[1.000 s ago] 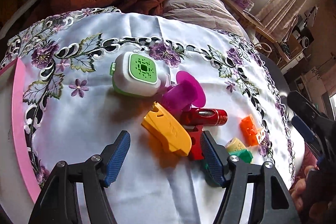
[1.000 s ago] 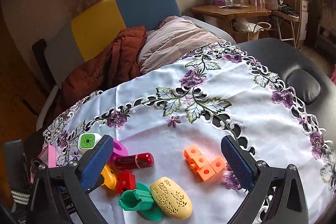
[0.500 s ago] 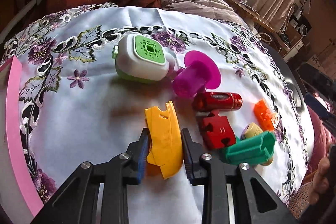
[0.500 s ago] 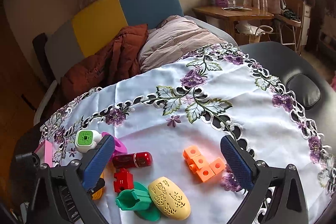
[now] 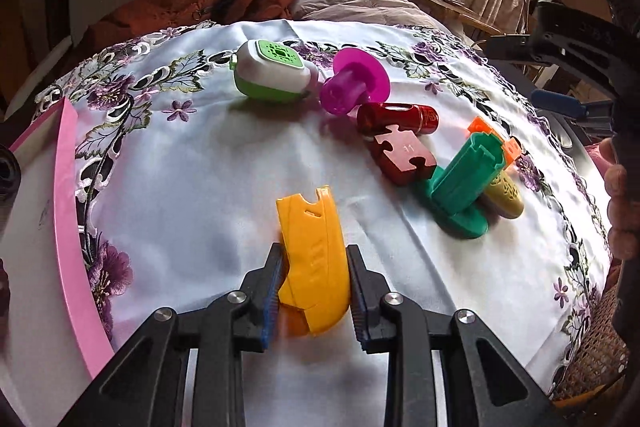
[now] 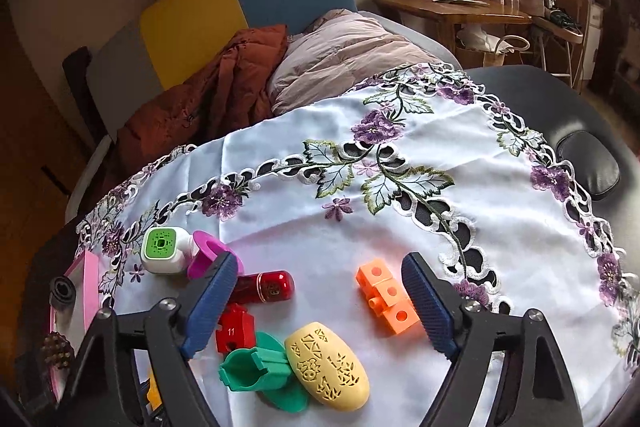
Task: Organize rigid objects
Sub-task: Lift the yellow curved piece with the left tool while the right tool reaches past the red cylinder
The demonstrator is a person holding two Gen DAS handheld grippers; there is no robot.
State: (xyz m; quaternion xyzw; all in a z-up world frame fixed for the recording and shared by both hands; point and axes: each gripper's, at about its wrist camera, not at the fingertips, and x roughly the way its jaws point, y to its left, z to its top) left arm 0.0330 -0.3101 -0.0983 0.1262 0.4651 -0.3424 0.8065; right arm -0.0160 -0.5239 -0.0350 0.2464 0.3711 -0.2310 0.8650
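Note:
A yellow plastic piece (image 5: pixel 312 227) sits between the blue pads of my left gripper (image 5: pixel 314 255), which is shut on it just above the white cloth. Beyond it lie a white and green box (image 5: pixel 272 71), a magenta cup (image 5: pixel 356 83), a red cylinder (image 5: pixel 396 117), a red puzzle piece (image 5: pixel 404 155) and a green holder (image 5: pixel 460 187). My right gripper (image 6: pixel 320 267) hovers over the group with its jaws closing, and the pads press on nothing. Orange blocks (image 6: pixel 384 291) lie by its right finger. A cream oval (image 6: pixel 326 365) lies below.
A pink-rimmed tray (image 5: pixel 68 227) lies at the cloth's left edge. A brown jacket (image 6: pixel 208 99) and a quilt (image 6: pixel 344 55) lie behind the table. A black padded surface (image 6: pixel 588 167) shows on the right. A hand (image 5: pixel 620 195) is at the left wrist view's right edge.
My left gripper closed on the yellow piece and drew it away from the other objects. The right gripper's jaws have narrowed while it stayed in place.

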